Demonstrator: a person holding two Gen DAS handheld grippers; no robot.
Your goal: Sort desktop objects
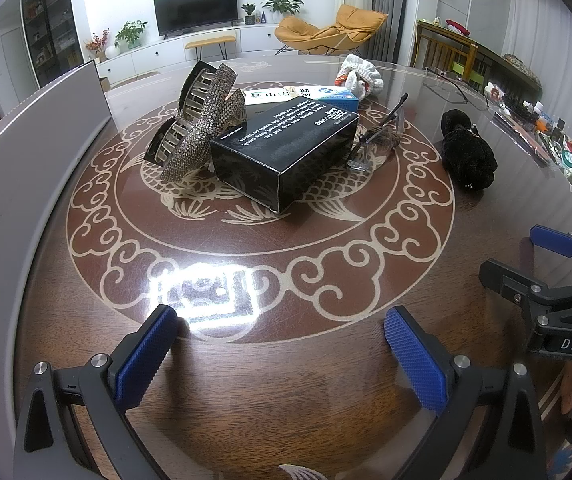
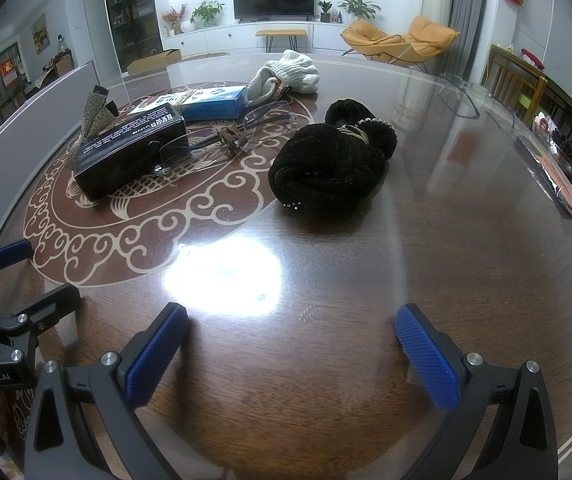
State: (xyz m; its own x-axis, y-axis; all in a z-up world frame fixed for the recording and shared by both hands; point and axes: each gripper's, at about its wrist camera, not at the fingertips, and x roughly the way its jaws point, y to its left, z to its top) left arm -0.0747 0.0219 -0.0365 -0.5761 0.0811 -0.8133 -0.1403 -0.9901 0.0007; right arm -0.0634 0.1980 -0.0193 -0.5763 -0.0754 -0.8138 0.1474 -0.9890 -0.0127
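Left gripper: fingers wide apart, holding nothing, hovering over the bare counter.
Right gripper: fingers also wide apart, empty, above the counter.
Pads: blue, with a fine ribbed texture, on black frames.
Counter: glossy dark wood with pale cloud scrolls and fish, strong lamp glare.
Black box: matte cardboard with white print, at the centre of the pattern.
Hair clips: rhinestone-covered, toothed, leaning just beside the box on its left.
Glasses: thin, rimless, touching the box on its right.
Black scrunchie: velvety, knotted, apart from the box, right of the glasses.
Blue box: behind the black box.
Glove: white knit, farthest away.
Left view only: the clip teeth; the right gripper at the edge.
Right view only: the scrunchie beads.
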